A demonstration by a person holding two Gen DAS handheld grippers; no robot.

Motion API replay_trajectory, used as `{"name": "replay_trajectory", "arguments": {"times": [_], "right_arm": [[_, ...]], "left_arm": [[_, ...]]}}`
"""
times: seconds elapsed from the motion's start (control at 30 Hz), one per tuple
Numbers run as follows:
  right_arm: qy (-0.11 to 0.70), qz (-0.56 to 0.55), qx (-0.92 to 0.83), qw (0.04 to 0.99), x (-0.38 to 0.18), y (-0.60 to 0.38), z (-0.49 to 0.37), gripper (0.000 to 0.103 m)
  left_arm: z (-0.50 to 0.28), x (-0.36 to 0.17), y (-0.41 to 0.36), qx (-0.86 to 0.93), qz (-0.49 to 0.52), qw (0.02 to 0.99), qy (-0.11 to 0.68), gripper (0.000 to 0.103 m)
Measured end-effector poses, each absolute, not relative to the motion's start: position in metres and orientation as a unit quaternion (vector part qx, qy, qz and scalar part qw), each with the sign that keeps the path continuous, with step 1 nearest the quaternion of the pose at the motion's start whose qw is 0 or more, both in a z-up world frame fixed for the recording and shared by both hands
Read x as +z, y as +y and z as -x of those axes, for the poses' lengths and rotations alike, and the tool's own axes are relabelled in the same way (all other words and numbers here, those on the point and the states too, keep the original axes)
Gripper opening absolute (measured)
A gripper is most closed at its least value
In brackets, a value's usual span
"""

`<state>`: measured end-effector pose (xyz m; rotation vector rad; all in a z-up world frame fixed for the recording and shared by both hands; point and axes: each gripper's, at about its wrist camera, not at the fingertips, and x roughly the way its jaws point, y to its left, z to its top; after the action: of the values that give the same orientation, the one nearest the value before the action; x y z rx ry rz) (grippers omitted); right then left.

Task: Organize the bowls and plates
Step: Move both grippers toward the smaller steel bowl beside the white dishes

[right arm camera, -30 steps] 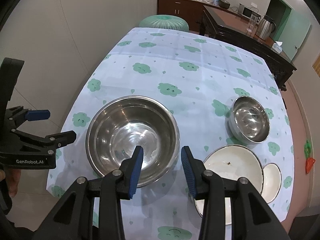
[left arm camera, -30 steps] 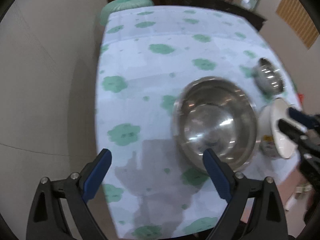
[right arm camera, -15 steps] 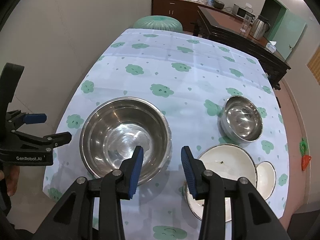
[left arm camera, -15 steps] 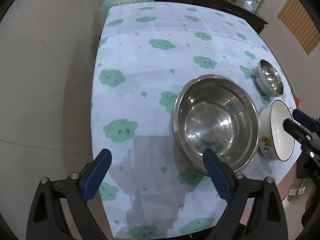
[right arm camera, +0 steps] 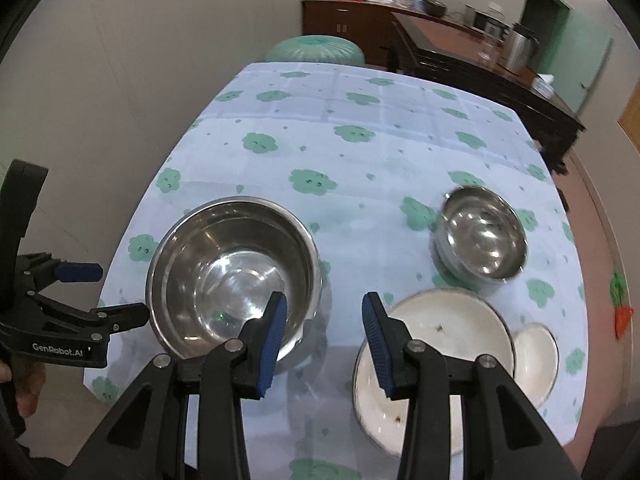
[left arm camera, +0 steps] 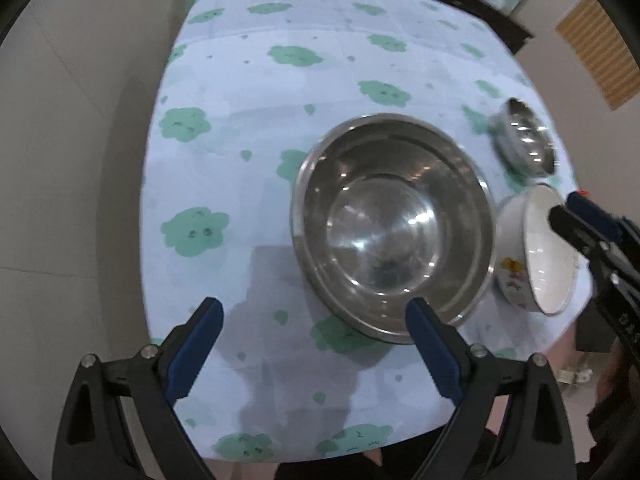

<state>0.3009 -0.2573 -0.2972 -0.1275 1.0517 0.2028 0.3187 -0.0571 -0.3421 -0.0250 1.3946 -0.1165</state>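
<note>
A large steel bowl (left arm camera: 392, 224) (right arm camera: 236, 272) stands on the near part of the table. To its right sits a white bowl (left arm camera: 536, 256) (right arm camera: 436, 344) with a cartoon print on its side. A small white dish (right arm camera: 536, 356) lies beside it, and a small steel bowl (left arm camera: 524, 140) (right arm camera: 480, 236) stands behind them. My left gripper (left arm camera: 314, 316) (right arm camera: 120, 292) hangs open and wide above the cloth, left of the large bowl. My right gripper (right arm camera: 325, 308) (left arm camera: 566, 208) hovers open over the gap between the large bowl and the white bowl. Neither gripper has anything between its fingers.
The table (right arm camera: 360, 152) wears a pale blue cloth with green cloud prints; its near edge lies just under both grippers. A green stool (right arm camera: 316, 48) stands at the far end, with dark wooden cabinets (right arm camera: 460, 56) behind. A hand (right arm camera: 24, 396) shows at the lower left.
Both grippers have drifted a little over the near part of the table, so the bowls sit slightly further left in each view. Jaw widths are unchanged and no dish has moved.
</note>
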Motion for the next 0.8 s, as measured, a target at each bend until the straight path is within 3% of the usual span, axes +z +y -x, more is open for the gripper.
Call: {"name": "replay_trajectory", "arguments": {"times": [0.3,0.8], "right_arm": [[0.502,0.059,0.119,0.855,-0.303,-0.299,-0.329,0.042],[0.52,0.025,0.072,0.851,-0.322,-0.414,-0.369,0.042]], "left_arm": [[-0.339,-0.331,-0.086,-0.017,0.024,0.782,0.622,0.094],[-0.421,-0.311,-0.211,-0.061,-0.05,0.822,0.564,0.094]]}}
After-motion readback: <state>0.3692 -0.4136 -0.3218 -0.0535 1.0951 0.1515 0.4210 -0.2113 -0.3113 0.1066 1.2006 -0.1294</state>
